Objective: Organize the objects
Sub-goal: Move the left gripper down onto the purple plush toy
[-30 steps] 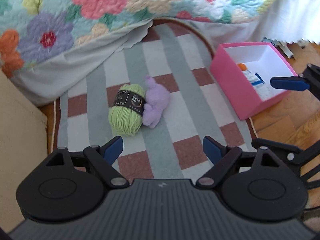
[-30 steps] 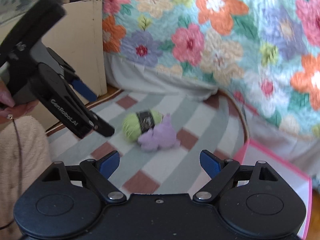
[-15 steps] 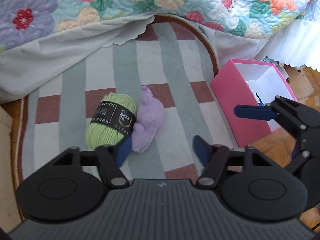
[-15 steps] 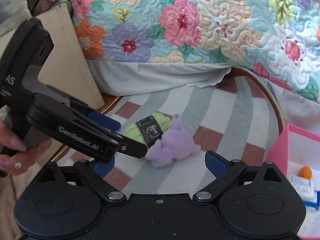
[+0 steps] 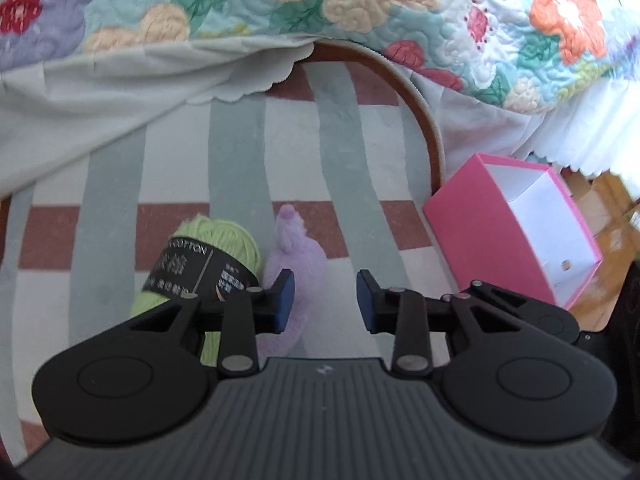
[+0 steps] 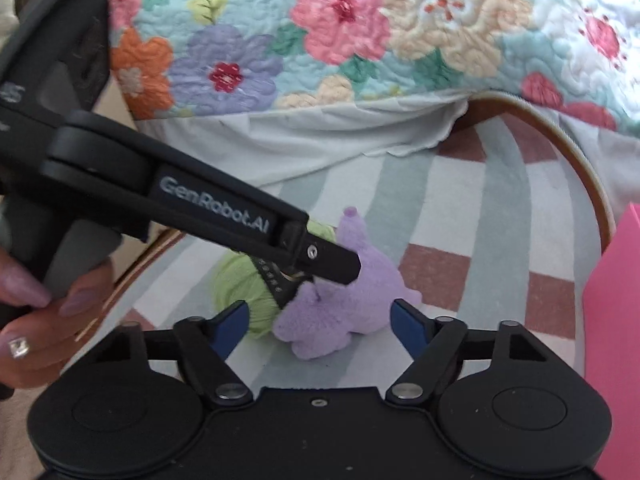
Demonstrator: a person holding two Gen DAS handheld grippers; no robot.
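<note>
Both grippers are angled down at the striped rug [image 5: 248, 160] next to the bed's floral quilt [image 5: 360, 8]. The left gripper [image 5: 325, 300] has just been closing, so its jaws now stand pretty narrow, but the pads aren't gripping anything; the purple plush toy [image 5: 296, 264] sits just under the left pad. The green yarn ball [image 5: 208, 256] is touching the toy's left side. The right gripper [image 6: 320, 320] has just been closing too, though it's still wide, straddling the toy without touching it. A hand [image 6: 44, 320] holds the left gripper's handle. The pink box [image 5: 516, 240] sits at the rug's right edge.
</note>
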